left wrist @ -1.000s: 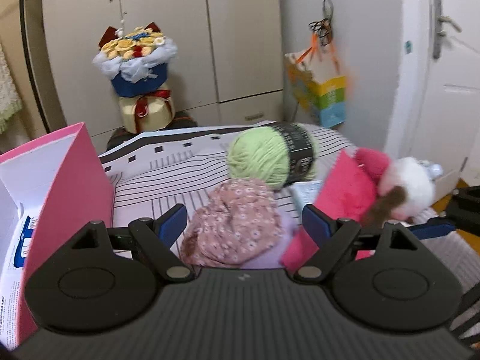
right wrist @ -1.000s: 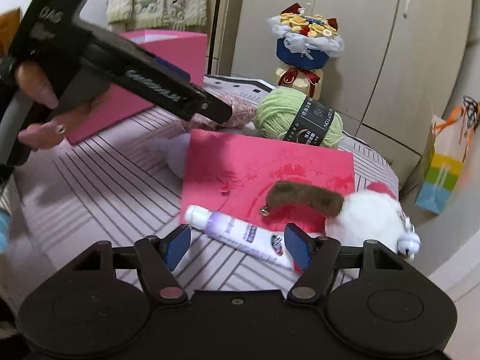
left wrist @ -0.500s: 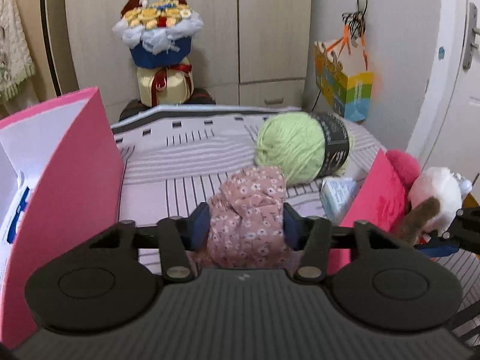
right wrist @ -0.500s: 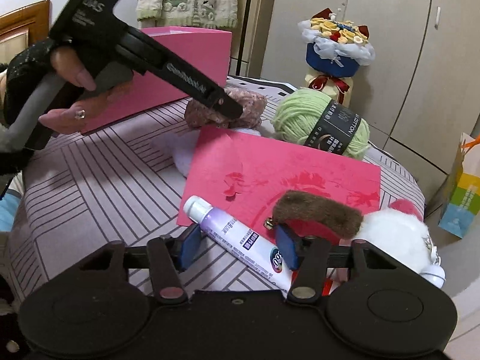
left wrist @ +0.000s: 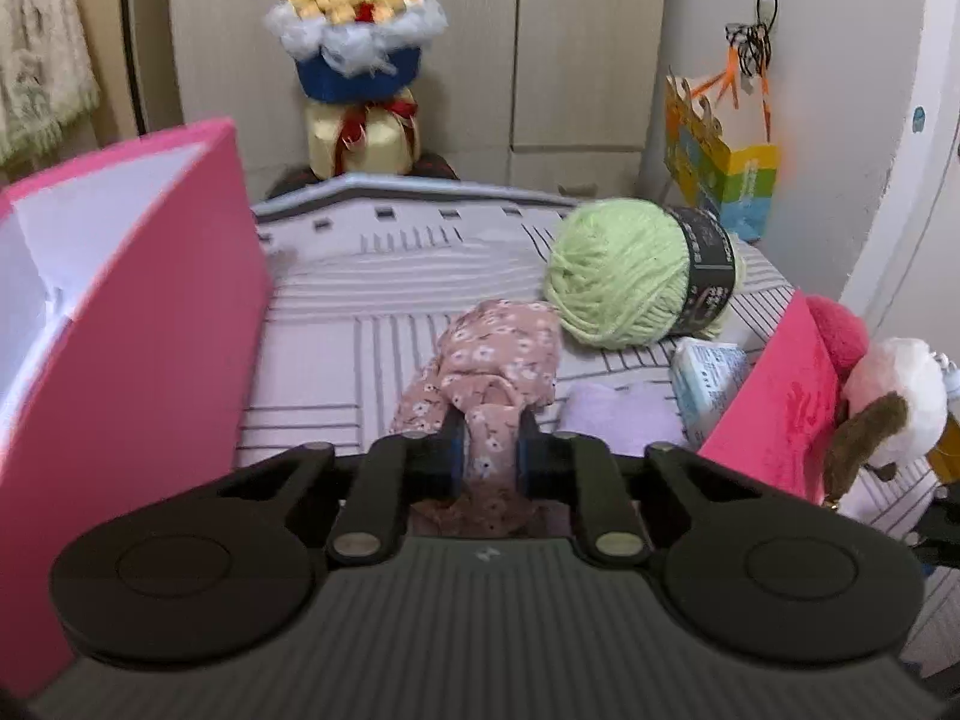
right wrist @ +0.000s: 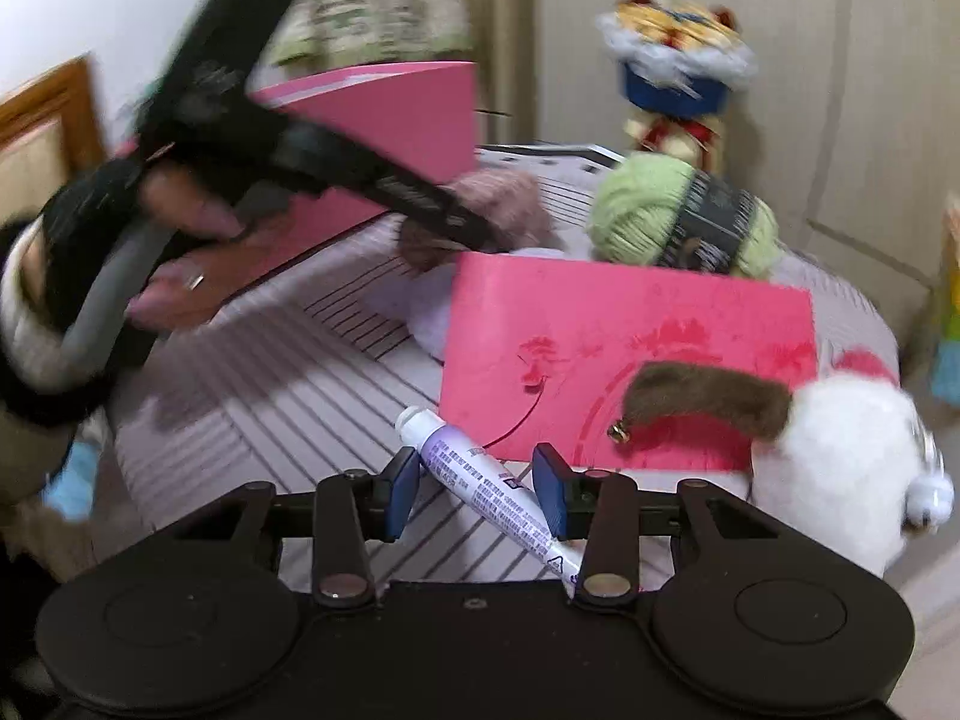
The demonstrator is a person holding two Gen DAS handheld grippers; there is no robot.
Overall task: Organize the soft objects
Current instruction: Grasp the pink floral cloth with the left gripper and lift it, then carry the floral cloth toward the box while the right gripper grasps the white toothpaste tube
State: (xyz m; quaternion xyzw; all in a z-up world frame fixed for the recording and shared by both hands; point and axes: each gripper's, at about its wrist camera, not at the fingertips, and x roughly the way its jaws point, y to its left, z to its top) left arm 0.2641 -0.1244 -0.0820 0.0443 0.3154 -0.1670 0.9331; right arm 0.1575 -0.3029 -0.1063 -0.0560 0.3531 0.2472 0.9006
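Note:
My left gripper (left wrist: 487, 450) is shut on a pink floral cloth (left wrist: 492, 354) on the striped bed; the cloth bunches up between the blue pads. A green yarn ball (left wrist: 636, 276) with a black label lies just behind it. In the right wrist view the left gripper (right wrist: 474, 234) sits at the cloth (right wrist: 498, 204), near the yarn (right wrist: 678, 216). My right gripper (right wrist: 474, 480) is open around a white and purple tube (right wrist: 480, 480), not touching it. A white plush toy (right wrist: 840, 450) with a brown ear lies at the right.
A pink open box (left wrist: 120, 300) stands at the left on the striped bed cover (left wrist: 360, 312). A pink card (right wrist: 630, 348) lies under the plush. A lilac soft item (left wrist: 618, 420) and a tissue pack (left wrist: 708, 384) lie right of the cloth. A flower bouquet (left wrist: 360, 36) stands behind the bed.
My left gripper closed fully on the floral cloth and pulled it toward the camera. My right gripper narrowed around the tube and moved slightly closer to it.

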